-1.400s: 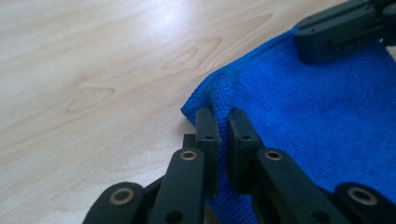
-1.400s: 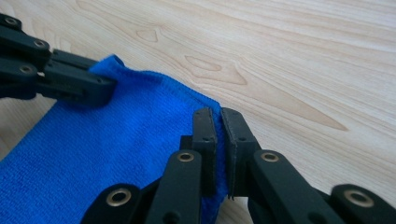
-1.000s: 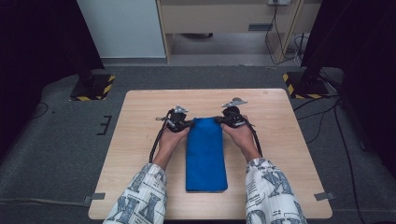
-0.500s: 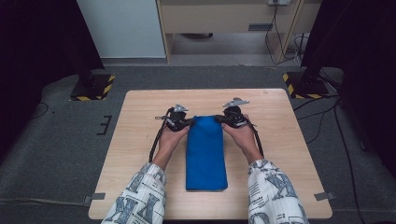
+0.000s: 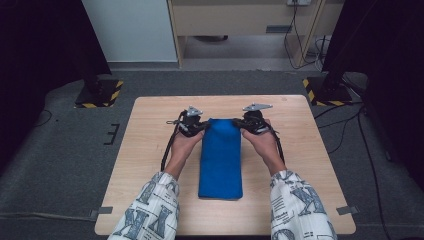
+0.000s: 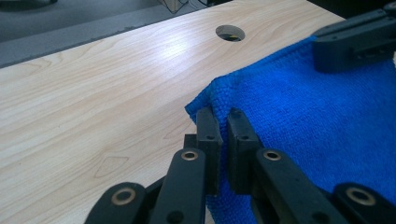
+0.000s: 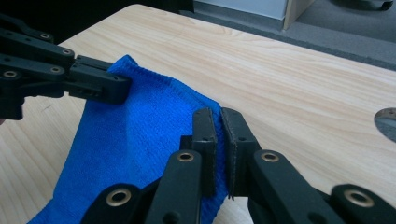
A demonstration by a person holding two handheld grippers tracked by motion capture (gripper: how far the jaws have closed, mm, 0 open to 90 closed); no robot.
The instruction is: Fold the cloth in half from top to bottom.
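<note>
A pale wooden surface (image 5: pixel 150 150) carried a long blue towel (image 5: pixel 220 160), folded narrow, its far end between the two sets of fingers. The left gripper (image 6: pixel 219 122) pinched one far corner and the right gripper (image 7: pixel 218 122) pinched the other, fingers pressed tight on cloth. Judging from the thin bite each had, a corner could slip free if the hands pulled apart or lifted unevenly. How many layers each pinch caught was hard to make out.

Blue cloth (image 5: pixel 220 157) folded lengthwise on table (image 5: pixel 150 150)
</note>
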